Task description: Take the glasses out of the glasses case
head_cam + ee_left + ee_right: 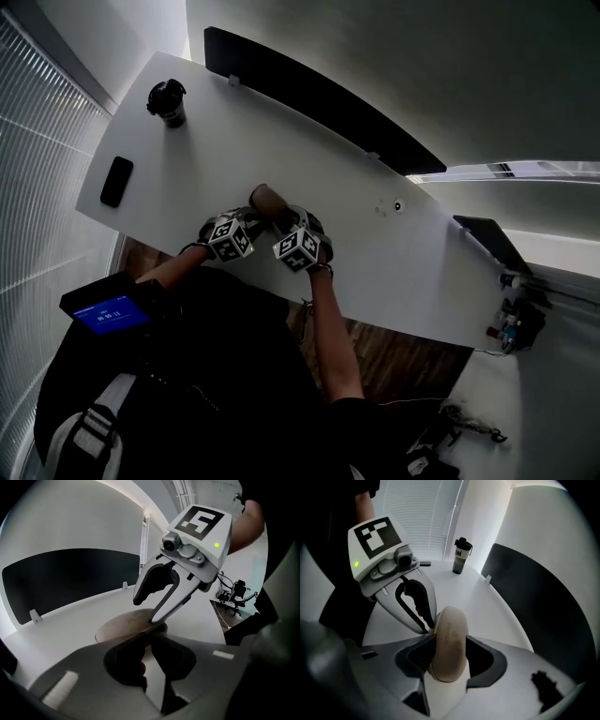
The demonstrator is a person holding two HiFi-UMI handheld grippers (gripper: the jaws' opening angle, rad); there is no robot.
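Observation:
The tan glasses case lies closed on the white table, just beyond both marker cubes. My right gripper is open and straddles the case across its width; the case nearly fills the gap, and the left pad is right against it. In the left gripper view the right gripper comes down onto the case with its fingers apart. My left gripper has its dark pads together at the case's near end. From the right gripper view its fingertips meet beside the case; whether they pinch its edge is hidden.
A black phone lies near the table's left edge and a dark bottle stands at the far left corner. A long black panel runs along the table's far side. The front edge is right under my hands.

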